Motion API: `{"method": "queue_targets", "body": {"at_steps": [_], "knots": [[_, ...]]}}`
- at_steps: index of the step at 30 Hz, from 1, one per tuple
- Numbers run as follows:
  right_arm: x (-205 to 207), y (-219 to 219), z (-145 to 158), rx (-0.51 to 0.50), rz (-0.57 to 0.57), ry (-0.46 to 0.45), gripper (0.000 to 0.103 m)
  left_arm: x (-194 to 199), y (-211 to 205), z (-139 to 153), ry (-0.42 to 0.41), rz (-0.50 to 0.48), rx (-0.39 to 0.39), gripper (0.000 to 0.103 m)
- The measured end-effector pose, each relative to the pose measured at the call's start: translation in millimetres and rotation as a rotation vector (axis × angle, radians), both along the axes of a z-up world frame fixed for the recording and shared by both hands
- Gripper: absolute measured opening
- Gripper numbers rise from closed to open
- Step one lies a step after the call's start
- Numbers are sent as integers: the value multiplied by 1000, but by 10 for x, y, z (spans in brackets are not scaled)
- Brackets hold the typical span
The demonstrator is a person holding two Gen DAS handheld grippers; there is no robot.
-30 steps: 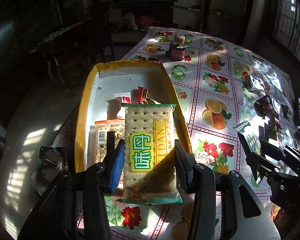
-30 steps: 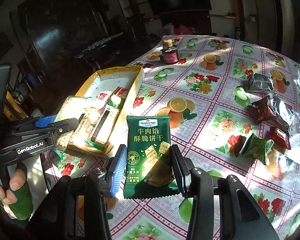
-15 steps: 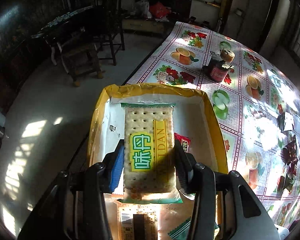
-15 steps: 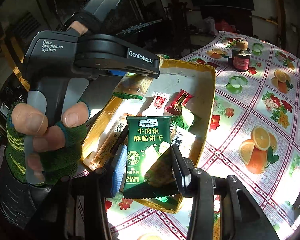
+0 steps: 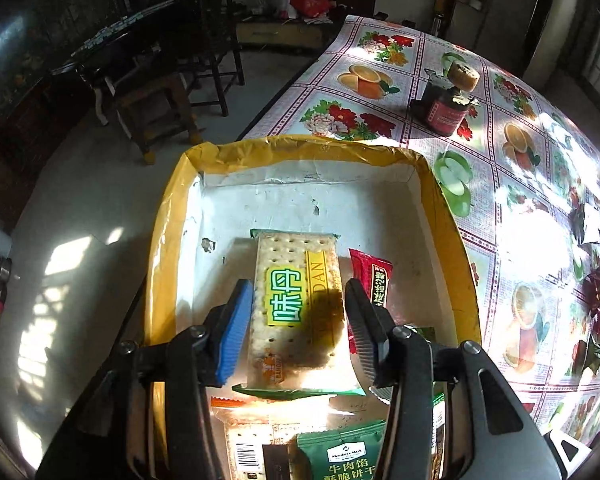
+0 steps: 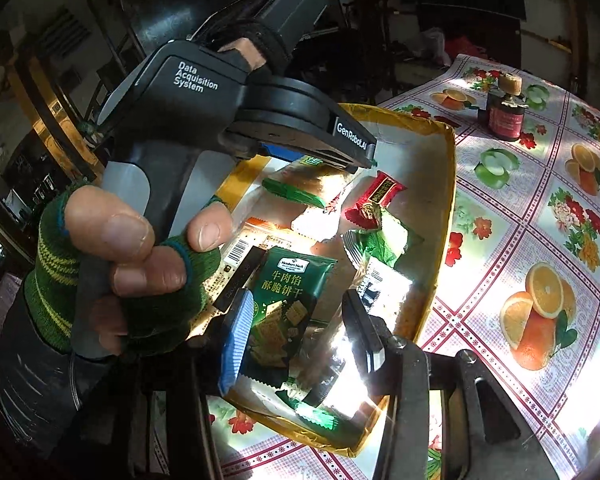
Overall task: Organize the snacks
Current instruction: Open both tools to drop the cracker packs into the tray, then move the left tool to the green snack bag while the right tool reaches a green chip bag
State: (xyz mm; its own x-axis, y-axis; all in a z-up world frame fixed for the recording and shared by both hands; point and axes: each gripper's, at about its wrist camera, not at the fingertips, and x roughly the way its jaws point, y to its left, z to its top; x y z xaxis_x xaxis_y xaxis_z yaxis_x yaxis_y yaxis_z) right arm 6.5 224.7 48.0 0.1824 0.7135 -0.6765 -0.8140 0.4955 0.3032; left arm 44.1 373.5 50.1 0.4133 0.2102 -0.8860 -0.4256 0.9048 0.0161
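A yellow-rimmed white box (image 5: 300, 148) stands at the table's left edge. My left gripper (image 5: 298, 320) is open over it, its fingers clear of the cracker pack (image 5: 296, 300), which lies on the box floor beside a red snack packet (image 5: 370, 276). My right gripper (image 6: 296, 332) is open over the box's (image 6: 446, 216) near end, and the dark green biscuit packet (image 6: 284, 304) lies loose between its fingers on other packs. The green packet also shows in the left wrist view (image 5: 342, 456). The left hand and gripper body (image 6: 204, 120) fill the right wrist view's left half.
A dark jar with a cork lid (image 5: 448, 104) stands on the fruit-print tablecloth (image 5: 520, 200) beyond the box. Several loose snack packets (image 5: 596, 292) lie at the table's right. A chair (image 5: 168, 92) and floor lie past the table's left edge.
Both grippers have opened inside the box. The cracker pack dropped from the left gripper onto the box floor, and the green biscuit packet left the right gripper's grip.
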Motion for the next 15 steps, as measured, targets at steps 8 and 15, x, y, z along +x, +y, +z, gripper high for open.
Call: {"method": "queue_targets", "body": {"at_steps": [8,15], "knots": [[61,-657,108,26,-145,-18,58,-268,-388,152,-61,14,53,63],[139,-1332,29,-13,-319,-26,59,-536,-1001,400,-145,-31,102,76]]}}
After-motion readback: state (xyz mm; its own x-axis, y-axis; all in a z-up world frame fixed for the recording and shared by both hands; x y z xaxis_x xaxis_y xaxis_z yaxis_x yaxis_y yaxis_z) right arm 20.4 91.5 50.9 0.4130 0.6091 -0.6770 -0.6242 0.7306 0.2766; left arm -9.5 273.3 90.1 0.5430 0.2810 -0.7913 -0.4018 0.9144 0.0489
